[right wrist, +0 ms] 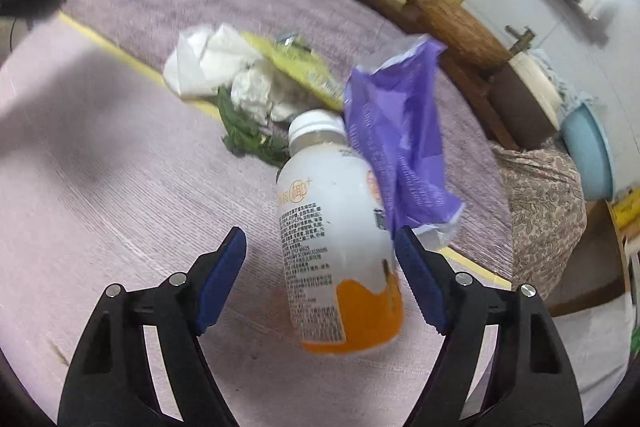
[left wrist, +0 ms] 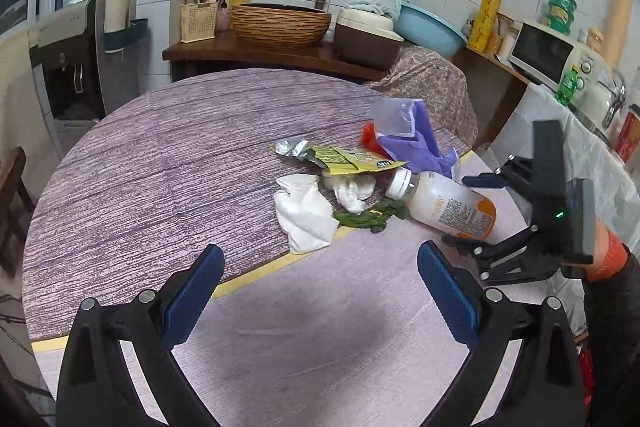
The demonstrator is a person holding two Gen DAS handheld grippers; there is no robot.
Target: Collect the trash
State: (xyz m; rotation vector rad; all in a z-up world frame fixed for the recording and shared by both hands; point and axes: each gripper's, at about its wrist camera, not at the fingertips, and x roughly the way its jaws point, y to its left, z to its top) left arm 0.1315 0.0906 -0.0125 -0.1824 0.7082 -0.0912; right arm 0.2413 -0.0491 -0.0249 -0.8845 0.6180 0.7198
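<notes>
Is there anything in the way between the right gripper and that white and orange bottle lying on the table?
Nothing visible does. The bottle lies between the open right gripper fingers; a purple bag drapes over its far shoulder, beside the right finger.

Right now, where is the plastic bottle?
The plastic bottle lies on its side on the table, between the right gripper's open jaws, beside the purple bag.

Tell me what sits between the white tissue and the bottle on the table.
In the left wrist view, wilted green leaves lie between the flat white tissue and the bottle; a second, crumpled tissue sits just above them.
</notes>
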